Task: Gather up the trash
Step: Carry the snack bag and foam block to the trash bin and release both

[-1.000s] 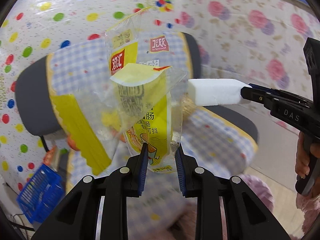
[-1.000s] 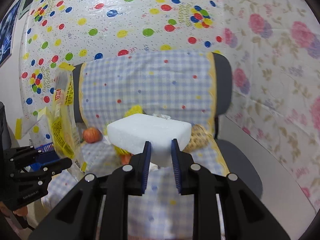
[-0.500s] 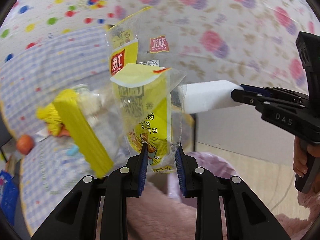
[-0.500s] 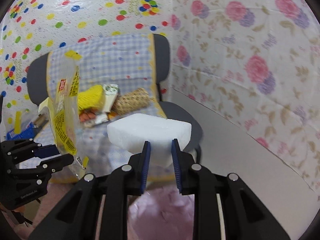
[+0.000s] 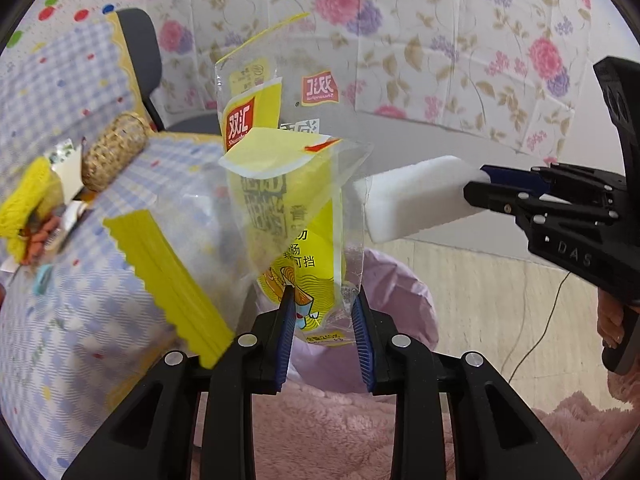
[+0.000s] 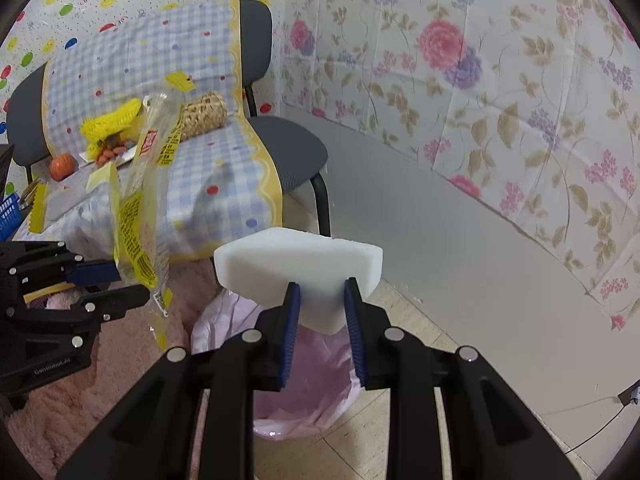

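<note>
A clear and yellow snack wrapper (image 5: 280, 200) stands up from my left gripper (image 5: 322, 296). Its jaws are opening, with the wrapper's lower end still between the blue pads. My right gripper (image 6: 320, 286) is shut on a white foam block (image 6: 296, 260). Below both sits a trash bin lined with a pink bag (image 6: 304, 404), directly under the foam block. In the left wrist view the right gripper (image 5: 476, 182) reaches in from the right with the foam block (image 5: 412, 196) beside the wrapper. In the right wrist view the left gripper (image 6: 134, 282) holds the wrapper (image 6: 136, 208) at left.
A chair draped in a blue checked cloth (image 6: 208, 152) stands behind at left with an orange (image 6: 62, 166), a yellow knitted thing and a woven roll (image 6: 204, 114) on it. A blue basket (image 6: 8, 216) is at far left. A pink rug (image 6: 60, 408) borders the bin.
Both grippers swung away from the chair, to the right and downward, and now hang over the pink-lined bin. Wrapper and foam block stayed in their jaws.
</note>
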Available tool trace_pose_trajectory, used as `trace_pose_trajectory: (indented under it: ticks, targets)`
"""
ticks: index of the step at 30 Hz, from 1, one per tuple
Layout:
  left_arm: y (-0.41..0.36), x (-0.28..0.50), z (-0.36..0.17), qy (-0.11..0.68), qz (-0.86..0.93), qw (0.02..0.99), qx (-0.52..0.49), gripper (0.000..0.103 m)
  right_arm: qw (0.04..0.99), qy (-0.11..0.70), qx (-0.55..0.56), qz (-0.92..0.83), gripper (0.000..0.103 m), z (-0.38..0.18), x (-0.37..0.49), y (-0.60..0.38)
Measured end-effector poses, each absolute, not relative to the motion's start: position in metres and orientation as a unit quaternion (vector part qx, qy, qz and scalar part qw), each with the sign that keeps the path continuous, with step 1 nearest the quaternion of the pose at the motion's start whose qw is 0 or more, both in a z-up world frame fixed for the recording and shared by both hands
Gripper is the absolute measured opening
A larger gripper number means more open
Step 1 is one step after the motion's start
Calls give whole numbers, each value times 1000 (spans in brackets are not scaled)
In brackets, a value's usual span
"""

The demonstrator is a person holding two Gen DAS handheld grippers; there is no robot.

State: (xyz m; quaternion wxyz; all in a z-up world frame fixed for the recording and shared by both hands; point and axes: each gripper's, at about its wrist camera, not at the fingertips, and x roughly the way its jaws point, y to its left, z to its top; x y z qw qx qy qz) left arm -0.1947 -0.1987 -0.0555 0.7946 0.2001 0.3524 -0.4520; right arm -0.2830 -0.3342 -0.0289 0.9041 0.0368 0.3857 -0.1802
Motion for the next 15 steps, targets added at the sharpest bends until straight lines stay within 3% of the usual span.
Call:
trace_pose_trajectory:
  ticks: [4, 6, 8, 11, 15]
  targets:
    - [-203, -187, -61, 369, -450, 789, 198, 40, 903, 394, 48, -167, 26, -42, -277, -337]
    - [-205, -182, -65, 375, -449, 787, 197, 59, 901, 398, 50, -163, 27, -48, -273, -339]
    - [-207, -179, -67, 378, -444, 788, 196, 68, 899, 405, 53, -160, 30, -57, -268, -340]
    - [-203, -173, -66, 382, -432, 794, 193, 68, 894, 415, 64, -156, 41, -65, -264, -343]
    - [-188, -164, -56, 370, -411, 814, 180, 76, 900, 401, 68, -158, 41, -56, -266, -348]
